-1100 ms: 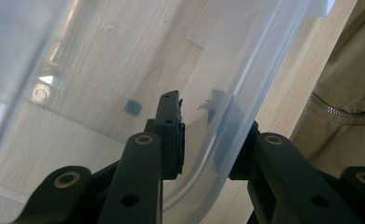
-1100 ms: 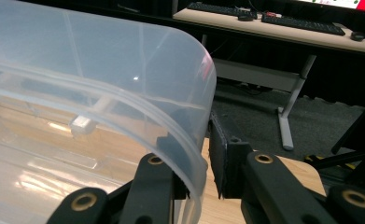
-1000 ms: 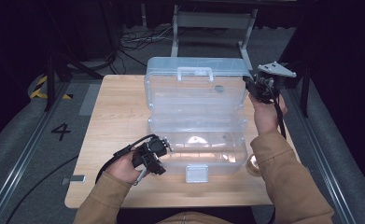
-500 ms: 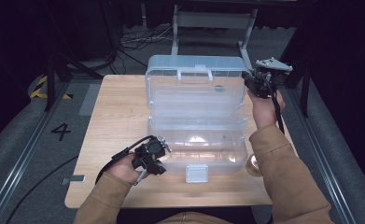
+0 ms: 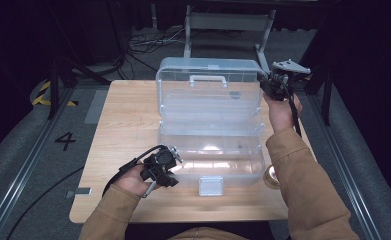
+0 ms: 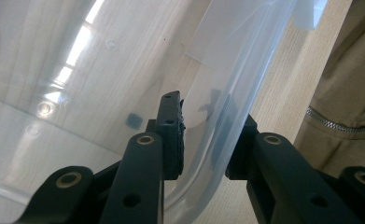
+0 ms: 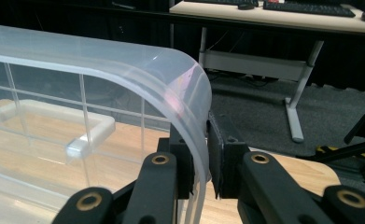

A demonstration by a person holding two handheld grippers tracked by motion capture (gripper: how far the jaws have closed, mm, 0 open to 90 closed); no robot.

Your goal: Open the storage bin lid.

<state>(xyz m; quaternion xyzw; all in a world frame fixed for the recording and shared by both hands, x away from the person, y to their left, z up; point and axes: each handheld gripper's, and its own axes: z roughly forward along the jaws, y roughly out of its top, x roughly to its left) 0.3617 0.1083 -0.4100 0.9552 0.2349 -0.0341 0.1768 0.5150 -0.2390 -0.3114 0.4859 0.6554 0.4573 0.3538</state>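
Observation:
A clear plastic box (image 5: 210, 160) lies open on the wooden table (image 5: 123, 130), its lid (image 5: 208, 97) tipped back and standing up behind the base. My left gripper (image 5: 170, 172) is at the base's front left corner. In the left gripper view my left gripper (image 6: 206, 140) has one jaw inside and one outside the clear wall (image 6: 245, 70), shut on it. My right gripper (image 5: 265, 85) is at the lid's upper right corner. In the right gripper view my right gripper (image 7: 201, 154) pinches the lid's curved rim (image 7: 124, 60).
A white latch (image 5: 210, 186) hangs on the base's front, and a white handle (image 5: 208, 80) sits on the lid. A small round shiny object (image 5: 272, 176) lies by the base's front right corner. Cables and a metal stand (image 5: 228, 22) are on the floor beyond the table.
My right gripper has shifted slightly left and away from me with the lid's corner. The left gripper and the base have stayed put.

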